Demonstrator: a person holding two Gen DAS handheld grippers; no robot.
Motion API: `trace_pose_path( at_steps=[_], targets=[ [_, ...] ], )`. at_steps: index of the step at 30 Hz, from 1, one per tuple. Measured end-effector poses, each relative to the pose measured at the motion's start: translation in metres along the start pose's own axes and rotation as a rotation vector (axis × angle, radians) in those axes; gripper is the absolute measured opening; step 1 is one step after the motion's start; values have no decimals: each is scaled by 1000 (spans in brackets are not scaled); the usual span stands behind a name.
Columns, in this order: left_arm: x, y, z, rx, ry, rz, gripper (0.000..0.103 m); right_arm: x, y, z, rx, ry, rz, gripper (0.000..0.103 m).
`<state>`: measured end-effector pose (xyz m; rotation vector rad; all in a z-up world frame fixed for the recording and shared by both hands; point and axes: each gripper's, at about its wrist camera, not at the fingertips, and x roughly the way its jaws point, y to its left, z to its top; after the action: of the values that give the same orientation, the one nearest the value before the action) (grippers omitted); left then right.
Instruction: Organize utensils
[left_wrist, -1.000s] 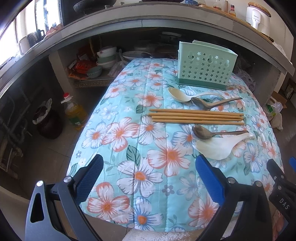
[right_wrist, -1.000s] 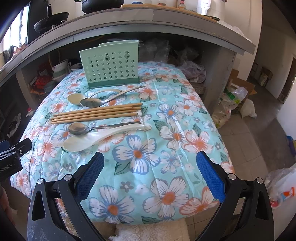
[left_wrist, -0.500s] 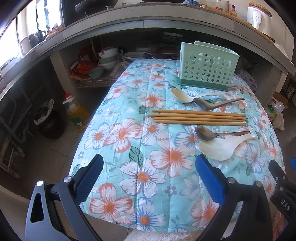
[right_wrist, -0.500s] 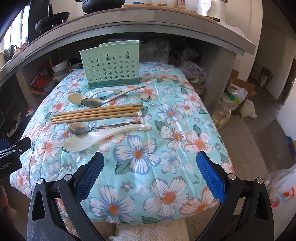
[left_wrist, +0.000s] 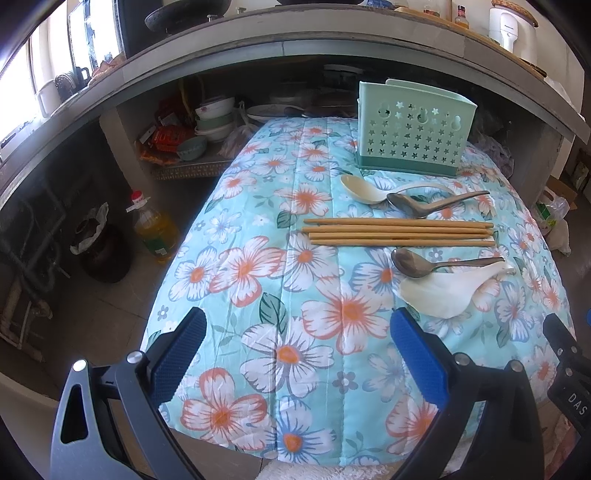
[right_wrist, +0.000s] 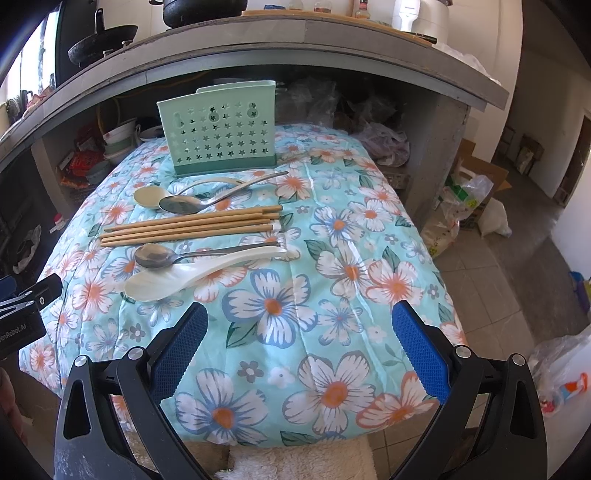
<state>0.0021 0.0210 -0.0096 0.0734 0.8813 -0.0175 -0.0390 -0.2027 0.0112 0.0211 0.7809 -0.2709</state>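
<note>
A mint-green perforated utensil holder (left_wrist: 413, 129) (right_wrist: 221, 129) stands at the far end of the floral tablecloth (left_wrist: 280, 280). In front of it lie a cream spoon (left_wrist: 360, 188) and a metal spoon (left_wrist: 413, 204). Several wooden chopsticks (left_wrist: 399, 232) (right_wrist: 192, 226) lie side by side behind a second metal spoon (left_wrist: 410, 261) (right_wrist: 157, 256) and a white soup spoon (left_wrist: 439, 291) (right_wrist: 166, 282). My left gripper (left_wrist: 297, 343) and right gripper (right_wrist: 299, 338) both hang open and empty above the near edge.
A concrete counter (right_wrist: 295, 40) with pans and jars overhangs the table's far end. Bowls (left_wrist: 214, 118) sit on a shelf beneath it. An oil bottle (left_wrist: 153, 229) stands on the floor at left. Plastic bags (right_wrist: 465, 206) lie on the tiled floor at right.
The left wrist view has shifted slightly forward and leftward, so the utensils sit a bit further right. The right gripper has hardly moved. Both stay open.
</note>
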Motion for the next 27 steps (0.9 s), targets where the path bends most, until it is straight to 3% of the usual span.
trace_pose_path(
  at_steps=[15,22,27],
  targets=[
    [24,14,3,38,-16,-66,98,12,24,-5,-87,-18,12,95],
    [40,33,17,-41,-49,-323,98,32,49,-16,-150,-19,84,95],
    [54,16,34,4,-33,-410,98,50,58,-26,-169,18,121,95]
  ],
)
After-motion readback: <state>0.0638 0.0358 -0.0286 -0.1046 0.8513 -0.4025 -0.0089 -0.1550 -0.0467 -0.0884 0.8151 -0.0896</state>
